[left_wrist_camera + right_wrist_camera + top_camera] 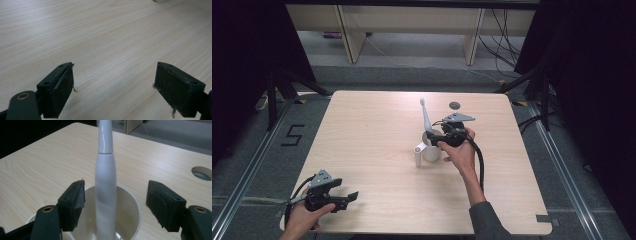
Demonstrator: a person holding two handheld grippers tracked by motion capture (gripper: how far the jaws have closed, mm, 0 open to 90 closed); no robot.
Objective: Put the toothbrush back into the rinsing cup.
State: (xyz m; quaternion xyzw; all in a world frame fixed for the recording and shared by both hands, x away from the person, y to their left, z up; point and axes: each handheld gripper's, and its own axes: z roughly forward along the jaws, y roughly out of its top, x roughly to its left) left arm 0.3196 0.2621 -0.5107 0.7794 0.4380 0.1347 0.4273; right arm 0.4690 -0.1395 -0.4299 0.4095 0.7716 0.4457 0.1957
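Right gripper (115, 205), at centre frame, stands open around a white toothbrush (105, 195) upright in a cup (132, 207); left gripper (113, 87), lower left, open over bare table (100, 37).

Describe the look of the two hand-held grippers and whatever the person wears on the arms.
The left gripper and the right gripper are black, each with a grey three-cornered plate on top and a black cable trailing back along the arm. Their jaws are blocky black pads, scuffed, with brass-ringed holes near the base. A grey sleeve covers the right forearm near the elbow.
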